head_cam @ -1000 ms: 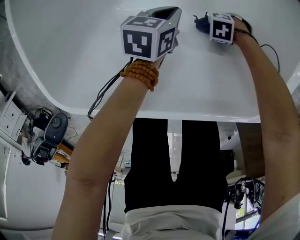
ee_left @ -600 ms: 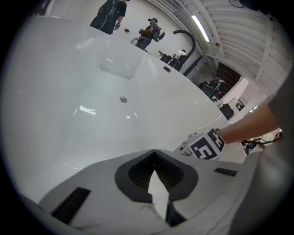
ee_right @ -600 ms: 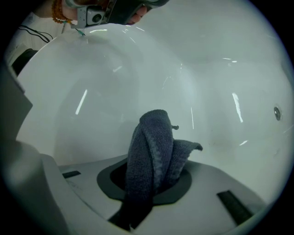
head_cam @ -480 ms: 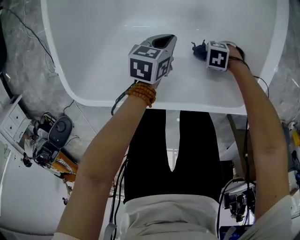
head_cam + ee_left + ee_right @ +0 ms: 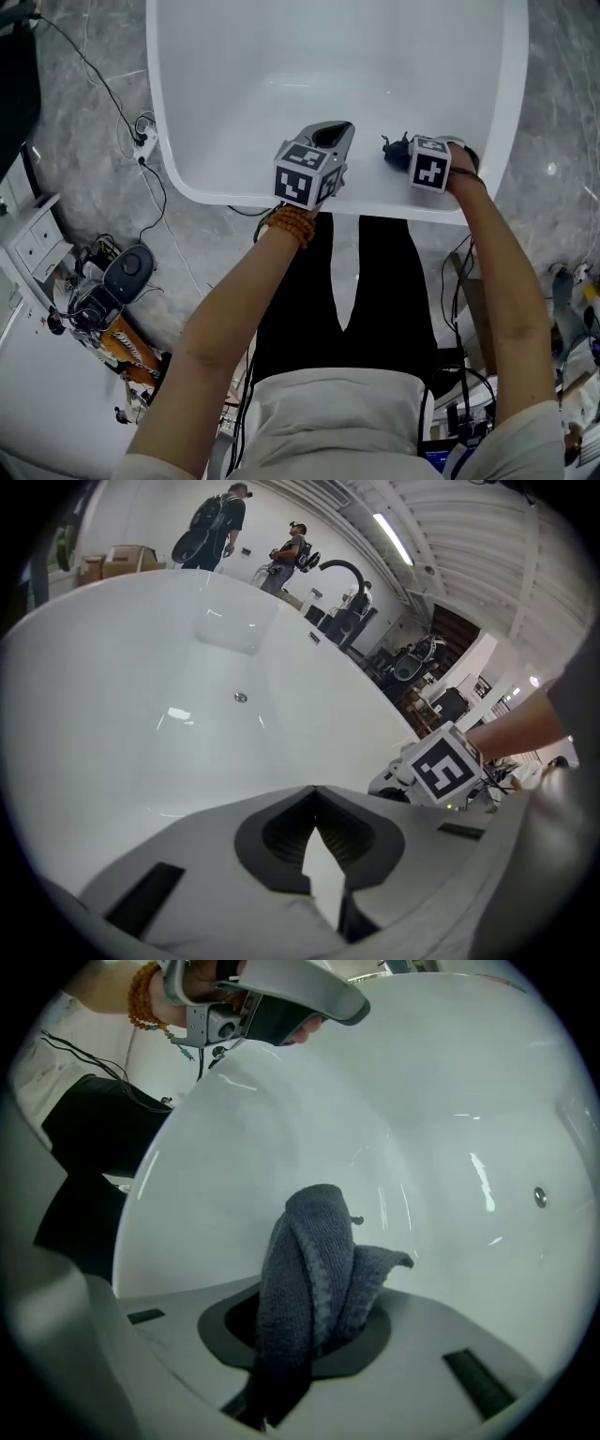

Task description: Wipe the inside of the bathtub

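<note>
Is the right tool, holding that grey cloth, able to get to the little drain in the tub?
Probably yes. The right tool, shut on the cloth, sits at the near end of the bathtub, and nothing shows on the smooth wall between it and the drain.

Left tongs (image 5: pixel 330 133), right tongs (image 5: pixel 405 150) — pulled back toward bathtub (image 5: pixel 234 192) rim; cloth (image 5: pixel 392 145) along

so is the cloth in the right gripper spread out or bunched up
Bunched up: the dark cloth sits folded over itself, pinched in the right gripper.
</note>
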`<state>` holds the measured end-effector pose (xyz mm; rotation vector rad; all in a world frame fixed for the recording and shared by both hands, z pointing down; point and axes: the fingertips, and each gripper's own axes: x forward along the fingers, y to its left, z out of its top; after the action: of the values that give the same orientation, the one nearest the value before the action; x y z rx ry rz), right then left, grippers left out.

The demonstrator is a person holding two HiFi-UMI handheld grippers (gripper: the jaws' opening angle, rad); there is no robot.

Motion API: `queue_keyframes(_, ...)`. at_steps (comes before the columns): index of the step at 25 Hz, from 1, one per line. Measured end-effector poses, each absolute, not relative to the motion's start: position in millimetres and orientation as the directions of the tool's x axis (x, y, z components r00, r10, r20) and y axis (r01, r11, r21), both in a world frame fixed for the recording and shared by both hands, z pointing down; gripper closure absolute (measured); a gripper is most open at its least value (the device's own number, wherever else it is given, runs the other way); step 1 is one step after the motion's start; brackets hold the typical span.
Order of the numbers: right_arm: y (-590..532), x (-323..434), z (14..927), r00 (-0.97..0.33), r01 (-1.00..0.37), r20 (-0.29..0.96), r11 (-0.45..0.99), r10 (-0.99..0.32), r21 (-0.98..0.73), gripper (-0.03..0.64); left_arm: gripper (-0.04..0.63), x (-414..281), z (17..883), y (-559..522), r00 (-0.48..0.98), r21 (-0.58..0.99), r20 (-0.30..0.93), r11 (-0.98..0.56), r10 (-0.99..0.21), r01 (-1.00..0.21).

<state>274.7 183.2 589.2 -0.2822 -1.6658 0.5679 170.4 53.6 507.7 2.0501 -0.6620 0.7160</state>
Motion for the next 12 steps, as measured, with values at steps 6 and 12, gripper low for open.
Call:
queue_keyframes(6,196,278,546,-0.183,-0.151,0.858,0.848,0.481,-0.508,0.522,0.600,159,475,56,0.691,0.537,0.688,-0.486,-0.220,-0.690)
queue_keyframes(12,182,277,523,-0.171,-0.204,0.917,0.898,0.360,-0.390,0.522,0.599,151,441,51,0.684,0.542,0.681,-0.448,-0.262,-0.712)
